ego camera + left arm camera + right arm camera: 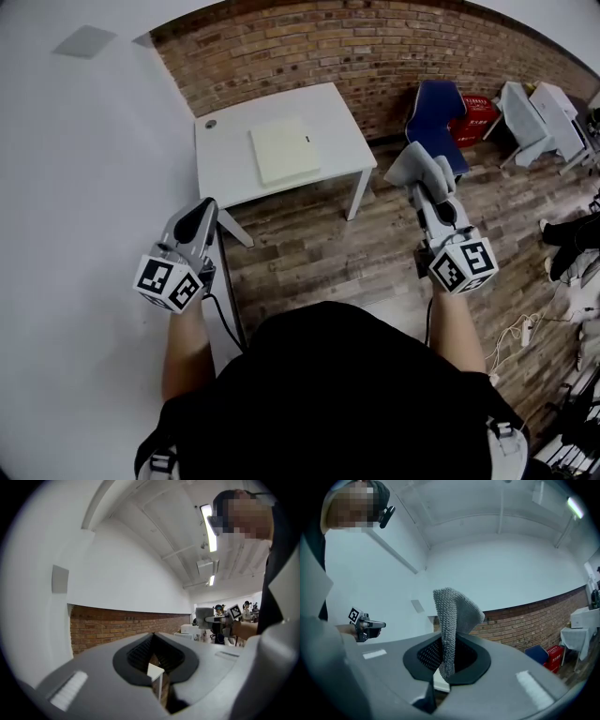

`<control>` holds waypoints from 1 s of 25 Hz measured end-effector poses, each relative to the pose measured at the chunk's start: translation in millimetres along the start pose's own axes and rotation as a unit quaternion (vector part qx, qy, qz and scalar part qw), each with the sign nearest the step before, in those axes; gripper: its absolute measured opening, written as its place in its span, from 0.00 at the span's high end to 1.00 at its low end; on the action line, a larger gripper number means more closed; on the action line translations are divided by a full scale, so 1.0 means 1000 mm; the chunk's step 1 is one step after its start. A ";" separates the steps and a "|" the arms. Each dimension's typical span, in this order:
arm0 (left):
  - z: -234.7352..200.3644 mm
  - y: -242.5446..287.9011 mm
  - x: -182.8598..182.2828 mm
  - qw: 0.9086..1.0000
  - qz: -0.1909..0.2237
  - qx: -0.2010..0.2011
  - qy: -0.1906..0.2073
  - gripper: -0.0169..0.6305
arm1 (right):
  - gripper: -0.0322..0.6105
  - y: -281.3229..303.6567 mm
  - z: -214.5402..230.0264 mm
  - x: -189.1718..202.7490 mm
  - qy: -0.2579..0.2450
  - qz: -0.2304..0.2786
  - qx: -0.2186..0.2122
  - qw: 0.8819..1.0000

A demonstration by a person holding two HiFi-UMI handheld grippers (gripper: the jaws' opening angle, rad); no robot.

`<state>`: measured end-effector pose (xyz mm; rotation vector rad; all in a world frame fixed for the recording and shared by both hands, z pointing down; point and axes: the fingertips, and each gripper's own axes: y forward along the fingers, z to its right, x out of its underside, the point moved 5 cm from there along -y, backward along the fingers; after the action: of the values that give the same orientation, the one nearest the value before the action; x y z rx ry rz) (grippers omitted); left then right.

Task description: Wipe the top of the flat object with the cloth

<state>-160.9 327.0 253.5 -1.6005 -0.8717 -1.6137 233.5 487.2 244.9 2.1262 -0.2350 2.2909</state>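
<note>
Cloth [451, 616], one grey knitted piece, stands pinched in the clamped jaws of the right gripper [427, 184], the left gripper [201, 212] has its jaws together on nothing, and one flat pale object [284, 150] lies on the single white table [221, 161], well apart from both grippers.

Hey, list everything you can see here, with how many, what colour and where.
table: one, white, against the brick wall
flat board: one, cream, on the table
cloth: one, grey, clamped in the right tool
chair: one, blue, right of the table
basket: one, red, just right of the chair
desks: at least two, white, far right
brick wall: one, red-brown, far side
floor: one, brown wood planks
left tool: one, grey, shut and empty, lower left
right tool: one, grey, shut on the cloth
</note>
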 end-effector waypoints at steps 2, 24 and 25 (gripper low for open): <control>0.001 0.002 0.006 1.000 -0.006 -0.001 0.000 0.97 | 0.93 0.005 0.001 0.002 0.002 -0.005 -0.006 1.000; -0.116 0.082 0.033 1.000 -0.020 0.002 -0.014 0.97 | 0.93 0.136 0.019 0.038 -0.009 -0.057 -0.009 0.998; -0.123 0.088 0.034 1.000 -0.021 0.004 -0.015 0.97 | 0.93 0.144 0.021 0.039 -0.009 -0.059 -0.006 0.998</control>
<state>-152.4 175.3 284.6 -1.6135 -0.9331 -1.6169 235.7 338.6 270.0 2.0940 -0.1207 2.2016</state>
